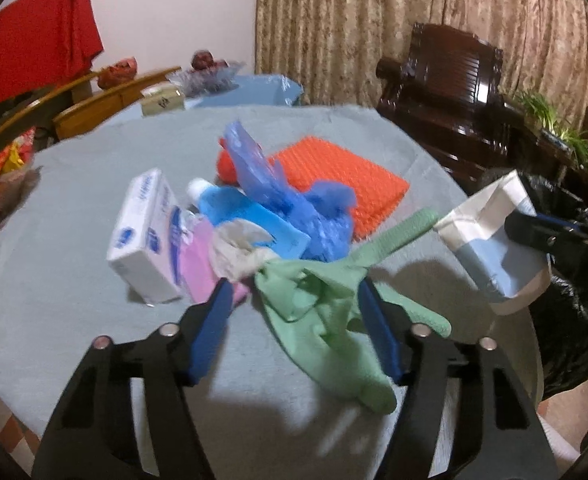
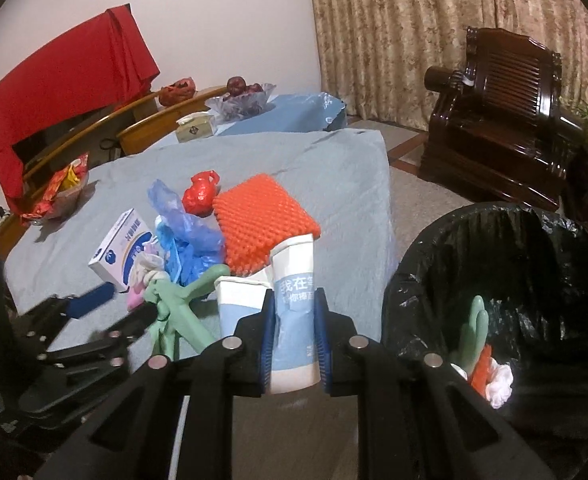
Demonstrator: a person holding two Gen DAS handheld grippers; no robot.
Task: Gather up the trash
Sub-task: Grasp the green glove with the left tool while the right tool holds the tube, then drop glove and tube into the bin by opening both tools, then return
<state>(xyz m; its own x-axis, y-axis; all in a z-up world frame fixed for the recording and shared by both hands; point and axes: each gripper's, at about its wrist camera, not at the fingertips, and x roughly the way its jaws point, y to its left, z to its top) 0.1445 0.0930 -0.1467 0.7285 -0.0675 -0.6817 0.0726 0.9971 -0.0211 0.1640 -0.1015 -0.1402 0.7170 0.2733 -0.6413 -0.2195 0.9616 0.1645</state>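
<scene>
A heap of trash lies on the grey-blue table [image 1: 73,280]: a white box [image 1: 145,236], a blue pouch [image 1: 245,216], blue plastic [image 1: 310,208], an orange mat [image 1: 334,180] and a green glove [image 1: 318,304]. My left gripper [image 1: 294,292] is open around the green glove, one finger on each side of it. My right gripper [image 2: 294,300] is shut on a crushed blue-and-white paper cup [image 2: 294,316] and holds it above the table's edge, left of the black-lined bin [image 2: 534,320]. The cup also shows in the left wrist view [image 1: 490,240].
The bin holds a green glove [image 2: 476,332] and some red and white scraps. A red knotted bag [image 2: 199,194] sits behind the heap. A snack bowl [image 2: 57,192] stands at the table's left. A dark wooden armchair [image 2: 506,120] stands beyond the bin.
</scene>
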